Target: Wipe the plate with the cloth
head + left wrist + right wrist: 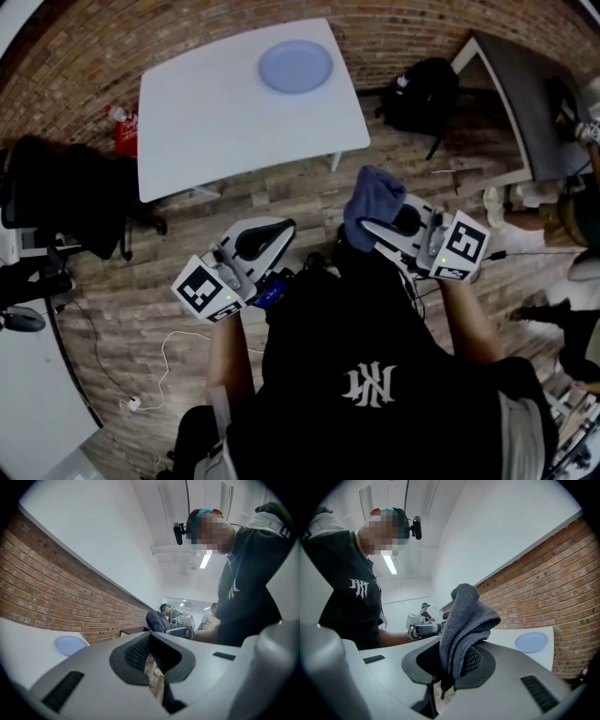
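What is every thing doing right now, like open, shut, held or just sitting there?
Pale blue round plate: lying flat on the table, bare, untouched.
Grey-blue woven cloth: folded over, pinched in the right gripper.
Right gripper: shut on the cloth.
Left gripper: shut, empty.
White table: holds only the plate.

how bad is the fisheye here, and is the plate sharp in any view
Head view: heavy fisheye, the table edges bow and the corners vignette black, yet the plate reads sharp. Left gripper view: the brick wall curves, and the plate sits small and a little soft near the left edge. Right gripper view: the cloth shows crisp weave; the ceiling light blows out.
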{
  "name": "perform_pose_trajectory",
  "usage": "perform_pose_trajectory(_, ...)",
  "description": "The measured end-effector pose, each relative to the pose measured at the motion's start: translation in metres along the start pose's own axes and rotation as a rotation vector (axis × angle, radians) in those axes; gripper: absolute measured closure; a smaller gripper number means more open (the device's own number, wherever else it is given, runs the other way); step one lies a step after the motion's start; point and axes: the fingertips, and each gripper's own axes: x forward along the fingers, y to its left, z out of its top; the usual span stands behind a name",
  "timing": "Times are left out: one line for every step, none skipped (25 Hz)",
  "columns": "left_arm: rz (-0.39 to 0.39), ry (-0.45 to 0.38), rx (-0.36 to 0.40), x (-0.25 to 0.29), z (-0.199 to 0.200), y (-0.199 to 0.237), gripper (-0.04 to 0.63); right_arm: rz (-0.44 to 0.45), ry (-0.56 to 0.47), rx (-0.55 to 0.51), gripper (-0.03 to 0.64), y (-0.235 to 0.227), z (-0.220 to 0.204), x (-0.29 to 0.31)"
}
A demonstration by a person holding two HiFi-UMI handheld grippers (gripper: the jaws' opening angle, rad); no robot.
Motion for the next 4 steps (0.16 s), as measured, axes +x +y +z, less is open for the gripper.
perform_pose_trajectory(0.003, -0.002, 0.001, -0.0017, 0.0005, 0.0022, 0.594, -0.009, -0.003, 0.002, 0.545, -0.0010, -0.0014, -0.0022)
perform_pose_trajectory(0.004, -0.004, 0.001, -0.0028, 0.0005, 0.0037, 0.594, -0.016, -0.006, 0.002, 0.545, -0.0013, -0.0027, -0.0040)
perform_pose_trajectory(0.005, -0.006, -0.001, -0.0038, -0.0002, 0.0045, 0.594, -0.022, -0.008, 0.002, 0.545, -0.0011, -0.0041, -0.0055)
perform_pose_trajectory(0.005, -0.008, -0.004, -0.0046, -0.0013, 0.0049, 0.594, -0.027, -0.010, 0.001, 0.545, -0.0007, -0.0056, -0.0068)
